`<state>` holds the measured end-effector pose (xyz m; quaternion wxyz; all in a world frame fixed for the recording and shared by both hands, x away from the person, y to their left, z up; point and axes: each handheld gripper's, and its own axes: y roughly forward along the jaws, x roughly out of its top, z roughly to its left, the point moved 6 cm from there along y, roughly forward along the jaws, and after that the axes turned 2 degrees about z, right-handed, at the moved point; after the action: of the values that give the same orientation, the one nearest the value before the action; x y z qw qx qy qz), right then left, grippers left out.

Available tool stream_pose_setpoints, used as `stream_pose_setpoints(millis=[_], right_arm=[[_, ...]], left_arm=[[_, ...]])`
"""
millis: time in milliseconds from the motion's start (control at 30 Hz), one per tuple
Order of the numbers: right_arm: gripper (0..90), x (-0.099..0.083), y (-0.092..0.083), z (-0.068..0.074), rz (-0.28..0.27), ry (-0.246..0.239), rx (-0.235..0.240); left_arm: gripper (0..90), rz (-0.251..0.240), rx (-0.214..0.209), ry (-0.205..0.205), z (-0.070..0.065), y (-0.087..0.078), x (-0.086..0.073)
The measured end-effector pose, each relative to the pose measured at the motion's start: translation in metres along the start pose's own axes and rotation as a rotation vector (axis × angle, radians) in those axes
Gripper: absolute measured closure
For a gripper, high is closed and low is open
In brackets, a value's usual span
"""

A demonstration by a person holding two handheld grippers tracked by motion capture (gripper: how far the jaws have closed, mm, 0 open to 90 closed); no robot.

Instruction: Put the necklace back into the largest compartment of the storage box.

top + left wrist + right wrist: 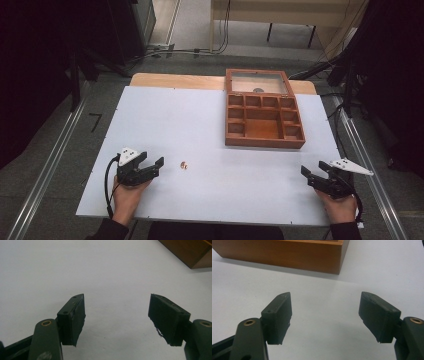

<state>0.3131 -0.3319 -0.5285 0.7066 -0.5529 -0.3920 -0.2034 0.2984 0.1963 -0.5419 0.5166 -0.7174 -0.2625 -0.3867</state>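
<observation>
Nothing is moving yet: left gripper [152, 165] and right gripper [314, 172] are both sitting spread and empty, small ring [184, 164] is lying untouched beside the left one, well apart from the open wooden box [264, 143].

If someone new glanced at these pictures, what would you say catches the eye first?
The open wooden box at the far right of the white table, its compartments bare and its glass lid propped up behind. Next, the two black claws resting at the near edge, the left claw and the right claw, both open and holding nothing. A tiny brownish thing lies just right of the left claw.
</observation>
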Motion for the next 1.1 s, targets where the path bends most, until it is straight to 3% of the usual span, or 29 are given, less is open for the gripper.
stream_pose_setpoints(millis=[500,867,1100], right_arm=[[25.2,0.000,0.001,0.001,0.005,-0.003,0.001],[25.3,0.000,0.002,0.002,0.006,-0.006,0.002],[25.3,0.000,0.002,0.002,0.006,-0.008,0.004]], left_arm=[[32.7,0.011,-0.005,0.026,-0.007,0.008,0.002],[38.9,0.028,-0.036,0.044,-0.015,0.014,0.002],[41.9,0.039,-0.065,0.069,-0.027,0.020,0.004]])
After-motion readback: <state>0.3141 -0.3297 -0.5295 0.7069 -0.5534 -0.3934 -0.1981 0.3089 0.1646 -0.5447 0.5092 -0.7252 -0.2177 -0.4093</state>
